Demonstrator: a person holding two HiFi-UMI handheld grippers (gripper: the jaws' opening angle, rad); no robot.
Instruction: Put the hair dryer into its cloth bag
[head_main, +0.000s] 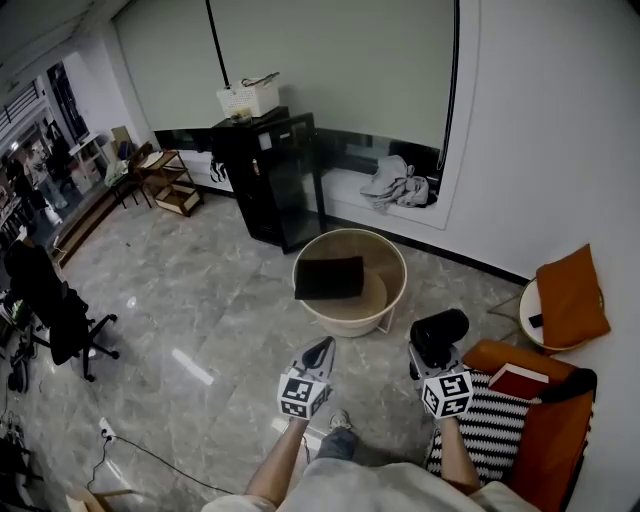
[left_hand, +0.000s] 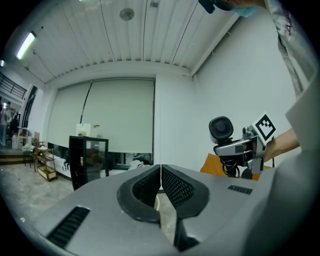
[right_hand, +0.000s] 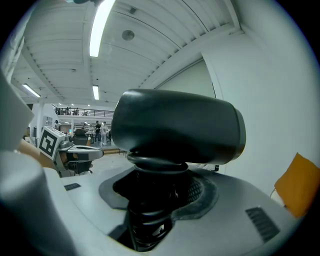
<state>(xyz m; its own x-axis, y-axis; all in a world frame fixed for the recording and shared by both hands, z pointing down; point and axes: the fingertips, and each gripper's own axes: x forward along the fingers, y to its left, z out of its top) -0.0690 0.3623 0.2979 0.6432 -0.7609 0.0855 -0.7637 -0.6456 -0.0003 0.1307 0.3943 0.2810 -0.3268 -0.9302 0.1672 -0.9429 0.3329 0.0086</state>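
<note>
The round cream table (head_main: 352, 243) (rimmed like a tray) has just a folded black cloth bag (head_main: 330, 278) lying on it. It sits on the glossy grey floor (head_main: 200, 300), with a black cabinet (head_main: 265, 175) standing behind it.

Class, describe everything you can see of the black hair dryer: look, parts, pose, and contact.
The hair dryer is matte black and plastic-looking, with a short, fat barrel lying level above a handle wrapped in coils, apparently its cord. A round grille closes one end. The right claw grips the handle, holding it upright; nothing else touches it.
</note>
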